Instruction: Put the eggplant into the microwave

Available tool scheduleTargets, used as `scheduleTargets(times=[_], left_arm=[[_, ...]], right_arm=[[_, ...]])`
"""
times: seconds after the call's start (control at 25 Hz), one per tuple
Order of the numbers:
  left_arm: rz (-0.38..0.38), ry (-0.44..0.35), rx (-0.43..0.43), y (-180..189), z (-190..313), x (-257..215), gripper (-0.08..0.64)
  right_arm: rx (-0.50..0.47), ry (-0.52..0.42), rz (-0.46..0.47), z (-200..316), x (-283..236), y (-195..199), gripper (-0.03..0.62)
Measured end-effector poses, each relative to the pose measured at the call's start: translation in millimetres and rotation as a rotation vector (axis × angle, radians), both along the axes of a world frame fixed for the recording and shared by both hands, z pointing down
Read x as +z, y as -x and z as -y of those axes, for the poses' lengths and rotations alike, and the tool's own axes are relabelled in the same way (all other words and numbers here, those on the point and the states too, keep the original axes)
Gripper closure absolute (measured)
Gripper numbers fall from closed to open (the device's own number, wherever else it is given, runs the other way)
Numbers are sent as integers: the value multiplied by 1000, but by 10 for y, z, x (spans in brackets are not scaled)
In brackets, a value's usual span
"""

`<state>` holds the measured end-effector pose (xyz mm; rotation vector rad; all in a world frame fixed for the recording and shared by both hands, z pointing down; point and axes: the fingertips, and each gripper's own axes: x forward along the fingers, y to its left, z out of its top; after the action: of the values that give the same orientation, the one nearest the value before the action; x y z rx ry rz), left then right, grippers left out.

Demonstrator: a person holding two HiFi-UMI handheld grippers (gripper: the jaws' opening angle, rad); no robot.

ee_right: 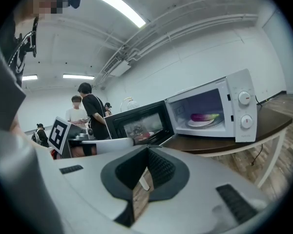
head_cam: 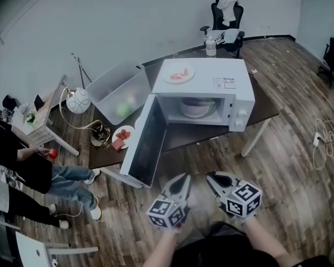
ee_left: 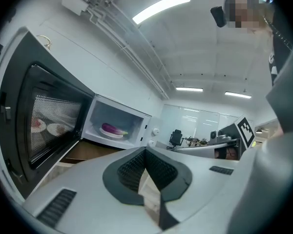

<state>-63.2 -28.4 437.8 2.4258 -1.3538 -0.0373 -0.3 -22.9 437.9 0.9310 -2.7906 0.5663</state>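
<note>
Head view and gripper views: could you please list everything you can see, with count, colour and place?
microwave: one, white, on the table, door open
eggplant: one, purple, inside the microwave on a plate
plates: three, white: under the eggplant, on the microwave's top, on the table by the door
table: one, dark brown, centre
bin: one, clear, on the table left of the microwave
bottle: one, clear, behind the microwave
office chair: one, black, far wall
lamp: one, white globe, table's left end
people: one seated at left, two standing in the right gripper view
left gripper: one, grey, shut, empty, low before the microwave
right gripper: one, grey, shut, empty, beside it
</note>
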Motion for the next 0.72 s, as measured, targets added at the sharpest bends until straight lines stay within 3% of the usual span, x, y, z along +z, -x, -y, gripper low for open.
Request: scheduleTargets(times=[0.72], left_arm=[[-28, 53, 24, 168, -628, 212, 558]], right_arm=[[18, 44, -22, -598, 167, 175, 597]])
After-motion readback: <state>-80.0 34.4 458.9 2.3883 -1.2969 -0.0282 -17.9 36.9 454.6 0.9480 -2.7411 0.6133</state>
